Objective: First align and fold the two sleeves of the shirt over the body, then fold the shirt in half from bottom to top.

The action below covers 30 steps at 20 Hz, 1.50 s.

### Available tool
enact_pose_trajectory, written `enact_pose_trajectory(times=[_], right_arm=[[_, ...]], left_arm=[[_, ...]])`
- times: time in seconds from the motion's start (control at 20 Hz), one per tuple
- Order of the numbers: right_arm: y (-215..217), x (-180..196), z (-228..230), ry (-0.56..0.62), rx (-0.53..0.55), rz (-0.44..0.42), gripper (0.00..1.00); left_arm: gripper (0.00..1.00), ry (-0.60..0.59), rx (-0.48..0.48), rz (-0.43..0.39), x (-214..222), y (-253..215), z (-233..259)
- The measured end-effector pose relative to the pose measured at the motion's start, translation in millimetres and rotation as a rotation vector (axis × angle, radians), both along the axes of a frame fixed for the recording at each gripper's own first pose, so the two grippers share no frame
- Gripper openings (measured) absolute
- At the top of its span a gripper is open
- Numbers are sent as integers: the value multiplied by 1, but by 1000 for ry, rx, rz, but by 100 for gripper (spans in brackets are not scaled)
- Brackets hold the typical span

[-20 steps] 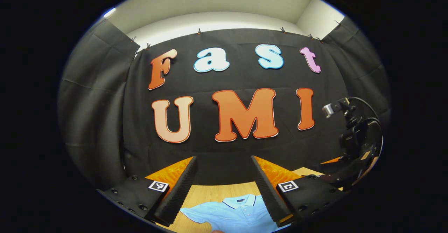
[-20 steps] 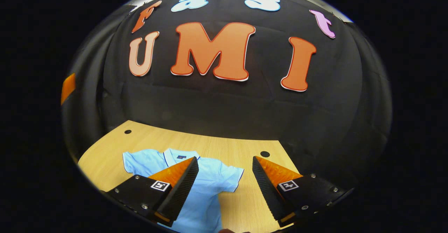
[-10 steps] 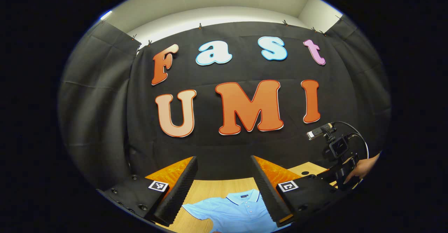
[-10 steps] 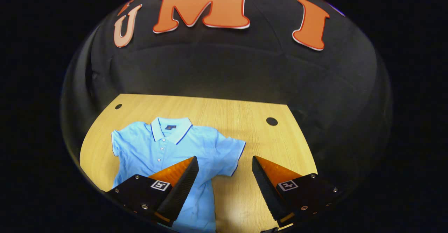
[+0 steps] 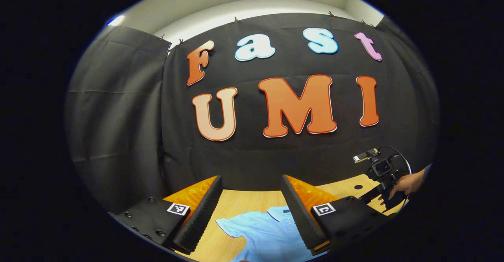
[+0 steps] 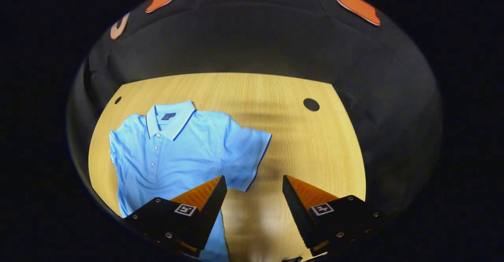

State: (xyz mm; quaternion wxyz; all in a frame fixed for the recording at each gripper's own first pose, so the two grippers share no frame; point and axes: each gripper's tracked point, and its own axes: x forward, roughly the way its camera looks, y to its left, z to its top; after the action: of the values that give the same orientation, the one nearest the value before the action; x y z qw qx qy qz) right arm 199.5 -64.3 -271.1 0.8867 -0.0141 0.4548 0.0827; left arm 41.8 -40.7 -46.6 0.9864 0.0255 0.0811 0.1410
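Light blue polo shirt [image 6: 177,151] flat on wooden surface [image 6: 299,144], face up, collar [image 6: 169,116] at far side, button placket running down the chest toward the near edge. Unfolded; both short sleeves spread out to the sides. Right sleeve [image 6: 252,155] angled outward, dark trim along its hem, lying on bare wood. Left sleeve [image 6: 114,144] close to the surface's left edge. Dark piping along the collar edge too.

Right hand-held gripper [image 6: 254,183] above the surface, fingers wide apart, nothing between them. Left finger of it over the shirt's lower right body, right finger over bare wood; right sleeve hem just beyond the gap. Contact with fabric: cannot tell, looks apart. Faint shadow on the wood under the gap.

Left hand-held gripper [image 5: 252,183] also spread open, empty, aimed more level toward the black booth wall [image 5: 118,108]. Shirt [image 5: 264,234] low in the left gripper view between its fingers, collar and one sleeve visible, well below the tips.

Two round dark holes in the surface: one at far right [image 6: 311,104], smaller one at far left [image 6: 117,100].

In the left gripper view, far right: other hand-held gripper's body with camera and cable [image 5: 380,167], person's hand [image 5: 405,183] wrapped on its handle.
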Motion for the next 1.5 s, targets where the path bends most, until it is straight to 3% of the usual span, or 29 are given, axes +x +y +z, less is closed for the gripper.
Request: enact_pose_trajectory(times=[0.5,0.7,0.9,0.95,1.0,1.15,1.5], right_arm=[[10,29,-58,169,41,-39,74],[18,35,-67,215,81,-72,61],[22,33,-74,250,77,-90,41],[23,36,-75,247,81,-102,29],[21,36,-72,254,80,-116,28],[29,35,-71,273,147,-122,10],[54,39,-32,190,263,-52,6]], left_arm=[[98,64,43,32,3,-8,-10],[100,74,56,41,7,-7,-11],[100,78,75,35,10,-11,-9],[100,78,78,33,11,-13,-7],[100,77,81,32,10,-13,-7],[100,77,89,37,8,-12,-4],[100,75,97,64,2,-4,-2]])
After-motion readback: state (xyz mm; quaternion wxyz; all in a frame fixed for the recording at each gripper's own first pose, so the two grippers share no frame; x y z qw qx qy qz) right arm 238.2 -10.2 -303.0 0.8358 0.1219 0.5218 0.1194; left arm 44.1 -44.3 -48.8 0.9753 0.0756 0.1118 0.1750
